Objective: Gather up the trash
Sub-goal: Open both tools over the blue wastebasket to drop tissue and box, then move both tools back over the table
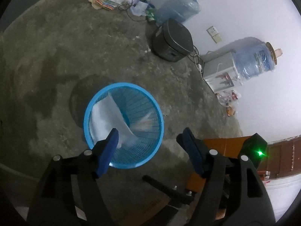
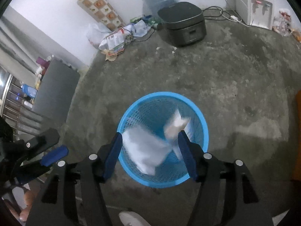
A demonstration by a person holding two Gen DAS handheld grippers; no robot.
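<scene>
A round blue mesh basket (image 1: pixel 124 84) stands on the concrete floor with a white paper sheet (image 1: pixel 108 115) leaning inside it. My left gripper (image 1: pixel 150 139) hangs open just over the basket's near rim, with nothing between its pads. In the right wrist view the same basket (image 2: pixel 163 93) lies under my right gripper (image 2: pixel 150 143), which is open. A blurred white sheet (image 2: pixel 144 148) and a crumpled white wad (image 2: pixel 175 126) are loose between its fingers, over the basket's mouth. A blue fingertip (image 2: pixel 54 154) of the left gripper shows at the left edge.
A black rice cooker (image 2: pixel 182 24), water jugs (image 1: pixel 178 7), a white water dispenser (image 2: pixel 254 3) and cables line the far wall. Papers and bags (image 2: pixel 114 39) are piled in the corner. A grey cabinet (image 2: pixel 54 86) stands left; a white shoe (image 2: pixel 131 218) is below.
</scene>
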